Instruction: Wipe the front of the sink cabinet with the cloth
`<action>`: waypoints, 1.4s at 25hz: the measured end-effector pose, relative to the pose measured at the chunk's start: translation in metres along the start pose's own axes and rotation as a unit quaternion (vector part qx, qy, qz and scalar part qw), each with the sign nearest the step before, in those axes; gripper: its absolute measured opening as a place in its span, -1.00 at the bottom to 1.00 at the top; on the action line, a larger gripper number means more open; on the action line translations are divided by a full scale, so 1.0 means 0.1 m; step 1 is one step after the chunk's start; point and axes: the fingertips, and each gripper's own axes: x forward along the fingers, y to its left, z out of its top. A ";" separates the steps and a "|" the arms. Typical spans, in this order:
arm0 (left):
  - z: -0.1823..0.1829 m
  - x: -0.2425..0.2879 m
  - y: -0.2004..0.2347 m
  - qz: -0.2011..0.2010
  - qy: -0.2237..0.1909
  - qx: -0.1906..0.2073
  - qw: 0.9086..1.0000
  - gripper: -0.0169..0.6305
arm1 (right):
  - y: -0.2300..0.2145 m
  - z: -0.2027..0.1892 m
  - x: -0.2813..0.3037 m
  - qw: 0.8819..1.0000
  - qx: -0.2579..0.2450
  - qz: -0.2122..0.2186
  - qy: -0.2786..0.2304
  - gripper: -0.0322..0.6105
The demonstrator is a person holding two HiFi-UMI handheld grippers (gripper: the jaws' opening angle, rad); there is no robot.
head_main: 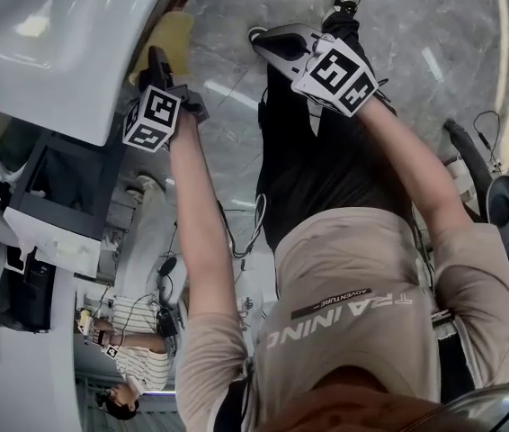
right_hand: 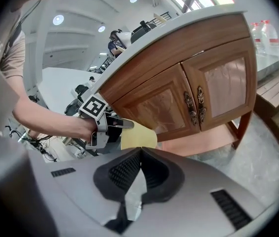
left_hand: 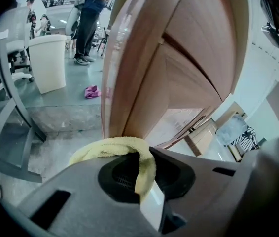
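Note:
My left gripper (left_hand: 147, 154) is shut on a folded yellow cloth (left_hand: 114, 148), which bulges out over its jaws. The cloth (right_hand: 138, 138) rests against the lower left part of the wooden sink cabinet (right_hand: 198, 93), close to the left door. In the head view the cloth (head_main: 172, 41) sits under the edge of the white sink top (head_main: 57, 43), with the left gripper (head_main: 160, 66) right behind it. My right gripper (right_hand: 140, 154) is shut on nothing and hangs away from the cabinet, over the marble floor (head_main: 434, 25); it (head_main: 277, 43) looks toward the two cabinet doors.
A white bin (left_hand: 51, 60), a pink scrap on the floor (left_hand: 92, 91) and a standing person (left_hand: 87, 19) are off to the cabinet's side. A grey chair frame (left_hand: 6, 102) is close by. Water bottles (right_hand: 270, 31) and a wooden bench (right_hand: 277, 98) flank the cabinet's far end.

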 end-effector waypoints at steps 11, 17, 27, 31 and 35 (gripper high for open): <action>0.23 0.48 -0.81 -0.020 0.000 0.044 0.999 -0.80 | -0.55 -0.10 -0.42 0.999 0.030 -0.010 -0.017 -0.86; 0.32 0.74 -1.35 -0.025 0.000 0.075 0.997 -0.80 | -0.95 -0.12 -0.72 0.999 0.040 -0.014 -0.017 -0.86; 0.35 1.08 -1.95 -0.004 0.025 0.096 0.995 -0.80 | -1.61 -0.12 -1.24 0.999 0.046 -0.024 -0.014 -0.86; 0.30 1.19 -2.09 0.003 0.038 0.087 0.996 -0.80 | -1.73 -0.04 -1.40 0.998 0.049 -0.017 -0.019 -0.86; 0.31 1.28 -2.16 0.026 0.046 0.082 0.995 -0.80 | -1.93 0.01 -1.51 0.998 0.051 -0.014 -0.021 -0.86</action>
